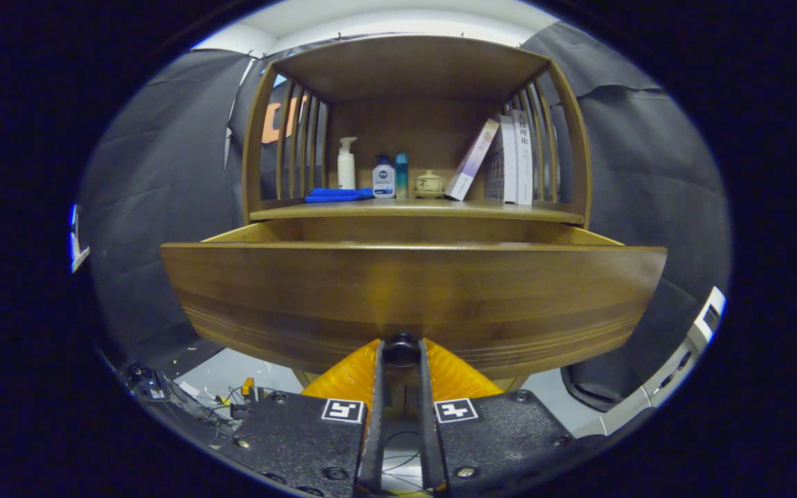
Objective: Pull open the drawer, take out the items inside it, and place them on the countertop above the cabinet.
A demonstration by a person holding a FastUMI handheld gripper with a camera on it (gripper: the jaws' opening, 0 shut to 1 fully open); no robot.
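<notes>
The wooden drawer [412,290] stands pulled out toward me, its wide front panel just ahead of the fingers. My gripper [401,351] is shut on the drawer's dark round knob [401,348], with an orange finger [346,377] on each side of it. The drawer's inside is hidden behind its front panel. Above it lies the cabinet's countertop [412,209].
On the countertop stand a blue cloth [337,196], a white pump bottle [346,164], two small bottles [390,178], a small jar [429,184] and several books [506,160]. Slatted wooden sides and a top board enclose that shelf. Cables lie on the floor at lower left.
</notes>
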